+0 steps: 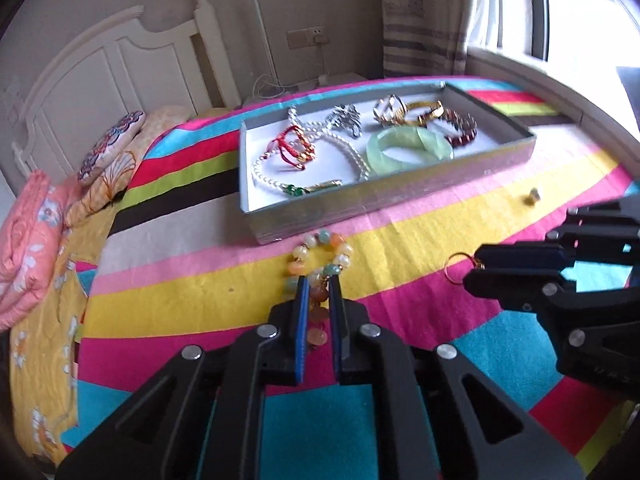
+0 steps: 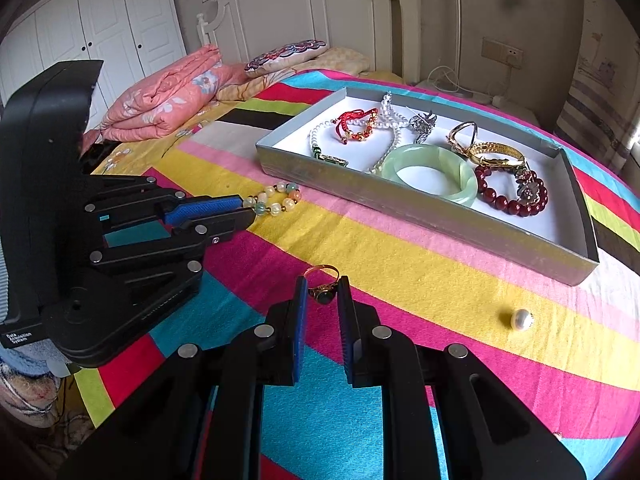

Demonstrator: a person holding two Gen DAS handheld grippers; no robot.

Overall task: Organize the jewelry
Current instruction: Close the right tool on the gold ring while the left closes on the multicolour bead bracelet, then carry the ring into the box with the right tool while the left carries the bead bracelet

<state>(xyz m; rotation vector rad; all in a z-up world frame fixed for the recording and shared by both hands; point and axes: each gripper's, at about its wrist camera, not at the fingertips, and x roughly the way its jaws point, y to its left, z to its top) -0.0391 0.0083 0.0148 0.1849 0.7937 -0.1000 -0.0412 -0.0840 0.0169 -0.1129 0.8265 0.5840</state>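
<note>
A grey tray (image 1: 392,196) (image 2: 420,216) on the striped bedspread holds a green jade bangle (image 1: 410,148) (image 2: 432,174), pearl strands, a red cord bracelet (image 2: 356,124), a dark red bead bracelet (image 2: 508,196) and gold pieces. My left gripper (image 1: 319,280) (image 2: 250,210) is shut on a pastel bead bracelet (image 1: 320,256) (image 2: 276,198) lying just in front of the tray. My right gripper (image 2: 323,282) (image 1: 472,268) is shut on a gold ring with a dark stone (image 2: 322,286) (image 1: 458,270) on the bedspread.
A loose pearl (image 2: 522,319) (image 1: 534,196) lies on the bedspread to the right of my right gripper. A folded pink quilt (image 2: 160,96) and pillows (image 2: 288,56) lie by the headboard. Wall sockets and cables are behind the bed.
</note>
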